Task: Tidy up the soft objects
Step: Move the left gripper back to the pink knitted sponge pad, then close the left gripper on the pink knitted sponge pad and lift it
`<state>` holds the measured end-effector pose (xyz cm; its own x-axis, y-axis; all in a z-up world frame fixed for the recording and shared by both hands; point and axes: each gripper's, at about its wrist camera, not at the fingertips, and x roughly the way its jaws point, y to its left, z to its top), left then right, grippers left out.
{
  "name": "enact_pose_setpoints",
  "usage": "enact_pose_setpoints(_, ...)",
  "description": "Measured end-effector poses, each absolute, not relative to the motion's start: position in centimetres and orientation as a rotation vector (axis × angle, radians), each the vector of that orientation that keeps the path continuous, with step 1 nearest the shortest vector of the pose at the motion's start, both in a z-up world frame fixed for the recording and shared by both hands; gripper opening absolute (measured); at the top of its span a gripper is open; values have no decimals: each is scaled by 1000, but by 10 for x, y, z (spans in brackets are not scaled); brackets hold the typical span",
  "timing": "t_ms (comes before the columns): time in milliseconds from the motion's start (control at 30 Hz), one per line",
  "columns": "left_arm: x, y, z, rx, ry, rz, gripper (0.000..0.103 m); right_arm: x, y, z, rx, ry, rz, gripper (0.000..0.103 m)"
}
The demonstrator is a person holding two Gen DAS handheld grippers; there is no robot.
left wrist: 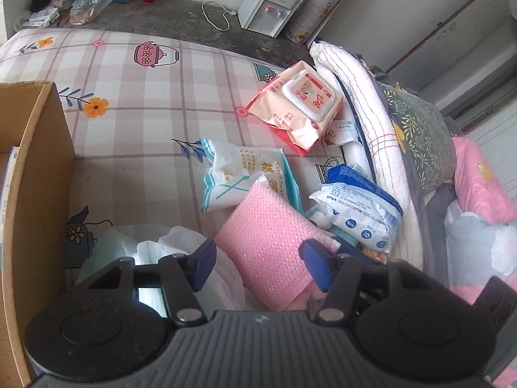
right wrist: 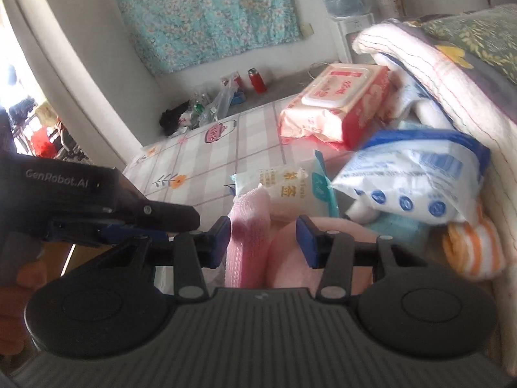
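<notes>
Pink bubble-wrap pouch (left wrist: 271, 252), lower centre of frame, is lying between my left gripper (left wrist: 255, 260) fingers, not yet pinched; right gripper (right wrist: 263, 241) is straddling its edge, grip uncertain; I'm steadying it for the cardboard box (left wrist: 35, 174).

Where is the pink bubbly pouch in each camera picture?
Left wrist view: the pink bubble-wrap pouch lies low in the middle, between the left hand-held gripper's fingers.
Right wrist view: it stands low in the middle, by the left finger.
Shared landmark: the cotton swab bag just behind it.
</notes>
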<state>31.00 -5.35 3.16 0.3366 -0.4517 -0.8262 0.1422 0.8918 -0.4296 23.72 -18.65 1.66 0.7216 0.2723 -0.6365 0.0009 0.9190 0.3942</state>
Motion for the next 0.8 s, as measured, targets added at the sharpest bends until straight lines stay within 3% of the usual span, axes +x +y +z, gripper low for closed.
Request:
enact_pose_setpoints(67, 309, -51, 32, -316, 1167, -394, 60, 242, -186, 17, 394, 761, 184, 24)
enact_pose_setpoints(500, 288, -58, 39, -390, 1159, -487, 60, 172, -238, 29, 648, 607, 112, 22)
enact_pose_setpoints(800, 285, -84, 13, -439, 1236, -534, 59, 140, -255, 0, 762, 595, 59, 22)
